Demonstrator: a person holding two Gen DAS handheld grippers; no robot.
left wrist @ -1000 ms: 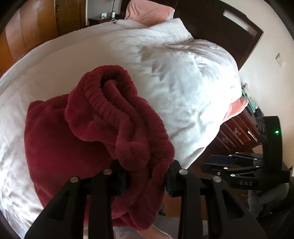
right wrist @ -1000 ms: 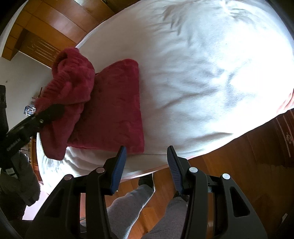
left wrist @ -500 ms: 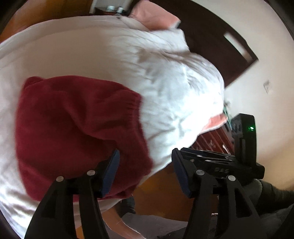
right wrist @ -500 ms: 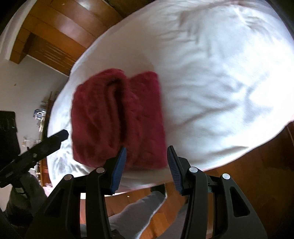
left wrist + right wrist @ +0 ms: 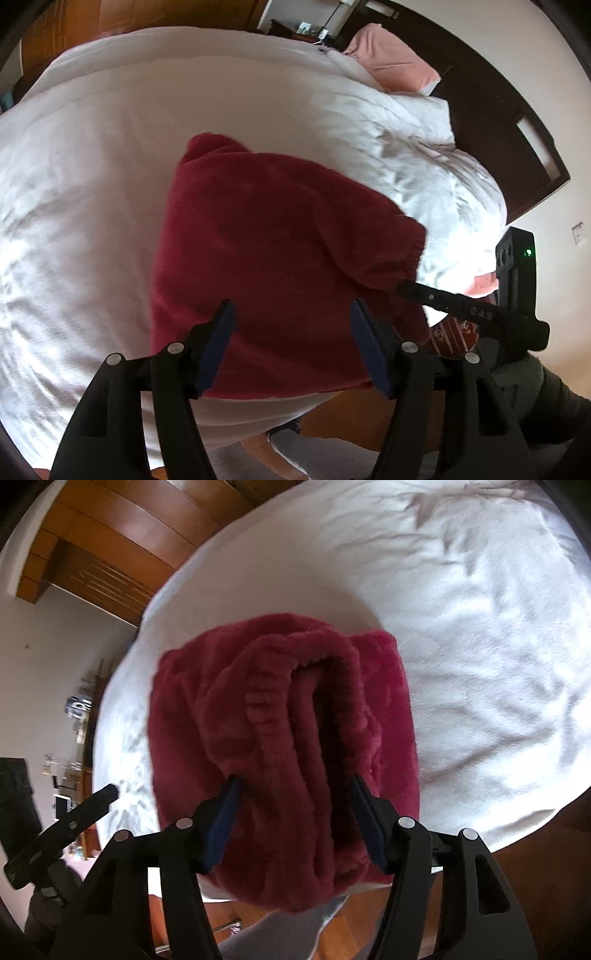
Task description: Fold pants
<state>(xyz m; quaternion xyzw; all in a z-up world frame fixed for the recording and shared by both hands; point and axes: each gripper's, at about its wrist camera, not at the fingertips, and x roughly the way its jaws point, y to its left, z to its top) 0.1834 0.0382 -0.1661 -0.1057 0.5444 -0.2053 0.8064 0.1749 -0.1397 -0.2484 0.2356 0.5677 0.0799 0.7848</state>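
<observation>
Your left gripper (image 5: 291,345) has just been opening; its jaws stand apart, gripping nothing. The folded dark red fleece pants (image 5: 280,254) lie on the white bed cover (image 5: 92,155) at 12 o'clock. Your right gripper (image 5: 293,821) hovers above them, jaws apart.

Bed w/ rumpled white duvet (image 5: 92,155) fills most of both views; pink pillow (image 5: 391,59) at the head end, against dark wood headboard (image 5: 517,122). Nightstand (image 5: 295,29) w/ small items beyond the pillow, wall switch (image 5: 578,233) on pale wall at right. Right wrist view: wood-panel wardrobe (image 5: 107,535) top left, cluttered shelf (image 5: 79,716) by the wall, wood floor (image 5: 535,878) under bed edge.
</observation>
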